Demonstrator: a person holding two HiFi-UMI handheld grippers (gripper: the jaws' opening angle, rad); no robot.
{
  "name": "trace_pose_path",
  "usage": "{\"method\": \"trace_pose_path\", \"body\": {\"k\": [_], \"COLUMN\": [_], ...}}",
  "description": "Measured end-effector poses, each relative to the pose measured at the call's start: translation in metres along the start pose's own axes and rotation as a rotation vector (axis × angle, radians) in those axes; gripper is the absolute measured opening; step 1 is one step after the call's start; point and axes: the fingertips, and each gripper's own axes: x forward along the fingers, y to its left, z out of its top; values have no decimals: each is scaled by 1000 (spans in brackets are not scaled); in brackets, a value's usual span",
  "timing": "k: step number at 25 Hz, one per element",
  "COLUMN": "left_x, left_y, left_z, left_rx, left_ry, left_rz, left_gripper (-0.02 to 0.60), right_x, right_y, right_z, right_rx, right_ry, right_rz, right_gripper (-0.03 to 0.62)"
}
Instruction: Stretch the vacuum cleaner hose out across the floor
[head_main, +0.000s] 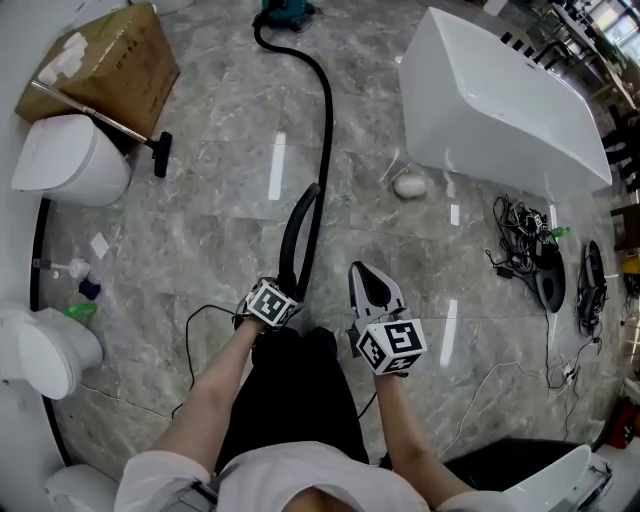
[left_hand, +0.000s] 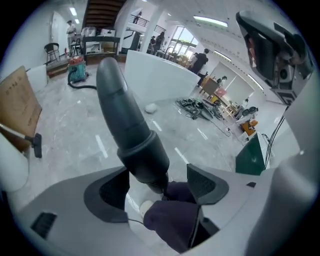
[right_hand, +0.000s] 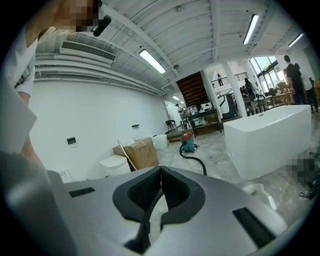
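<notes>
In the head view, the left gripper (head_main: 285, 280) sits just below the picture's centre with its jaws spread, and the stiff black end of the hose (head_main: 327, 110) stands between them without being clamped. From there the hose climbs toward 12 o'clock in a long curve over the grey floor (head_main: 220, 210) to the vacuum cleaner (head_main: 285, 10) at the top edge. The right gripper (head_main: 368, 283) is just beside the left one, at its 3 o'clock, jaws closed on nothing. A white bathtub (head_main: 500, 95) lies at 2 o'clock, a cardboard box (head_main: 110, 60) at 10 o'clock with a toilet (head_main: 70, 160) just under it, and a tangle of cables (head_main: 525, 245) at 3 o'clock.

In the left gripper view, the left gripper (left_hand: 157, 182) shows both dark pads apart; the hose (left_hand: 125, 120) end rises between them toward 11 o'clock, close to the left pad and clear of the right one. The vacuum cleaner (left_hand: 76, 70) stands far off at 10 o'clock, the bathtub (left_hand: 160, 85) at 12 o'clock.

In the right gripper view, the right gripper (right_hand: 160, 185) has its pads meeting at the tips, empty. Beyond them, at 1 o'clock, the vacuum cleaner (right_hand: 188, 143) stands with the hose (right_hand: 197, 161) curving from it along the floor; the bathtub (right_hand: 270, 135) is at 3 o'clock, the cardboard box (right_hand: 137, 152) and toilet (right_hand: 116, 164) at 11 o'clock
</notes>
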Motion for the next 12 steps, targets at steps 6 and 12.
{"method": "trace_pose_path", "body": {"k": [6,12], "left_x": [7,-19], "left_y": [49,68], "left_z": [-60,-66], "left_rx": [-190,-199], "left_ry": [-8,-58], "left_rz": [102,169], "left_gripper": [345,345], "right_x": [9,16], "right_y": [-1,8], "right_z": [-18,-21], "right_rx": [-5,6], "right_ry": [13,37], "right_rz": [20,40], "right_gripper": [14,14]}}
